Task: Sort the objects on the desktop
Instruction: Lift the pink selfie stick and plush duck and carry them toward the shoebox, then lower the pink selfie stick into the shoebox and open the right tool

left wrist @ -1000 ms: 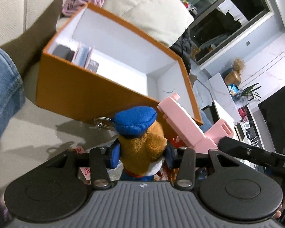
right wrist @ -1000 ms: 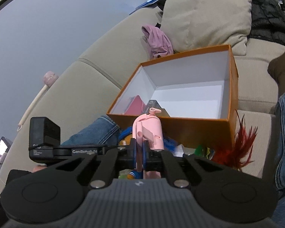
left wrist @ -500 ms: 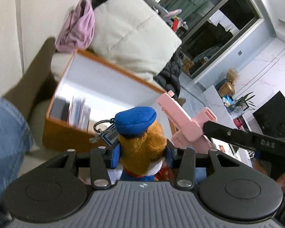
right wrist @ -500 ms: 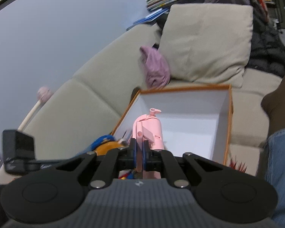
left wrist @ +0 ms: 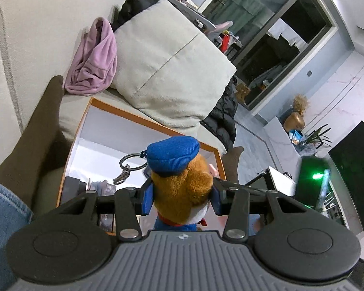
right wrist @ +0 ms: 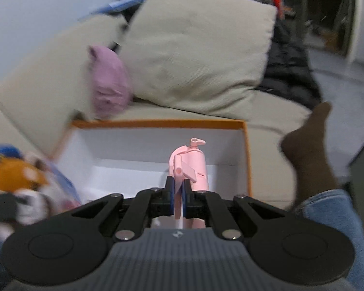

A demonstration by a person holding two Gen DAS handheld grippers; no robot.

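- Fingers of left gripper (left wrist: 182, 198) pinch plush (left wrist: 182, 184), upright above box (left wrist: 85, 118).
- Right gripper (right wrist: 179, 200) pinches pink toy (right wrist: 189, 162), pointing into box (right wrist: 247, 150).

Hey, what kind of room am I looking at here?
Most likely a home living room: a beige sofa with a big cushion, a dark TV screen opposite, and a potted plant on the white sideboard.

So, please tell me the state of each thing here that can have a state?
Left gripper: shut on the brown plush toy with blue cap, held above the box.
Right gripper: shut on the pink plastic toy.
Orange cardboard box: open, no lid.
Silver key ring: hanging from the plush.
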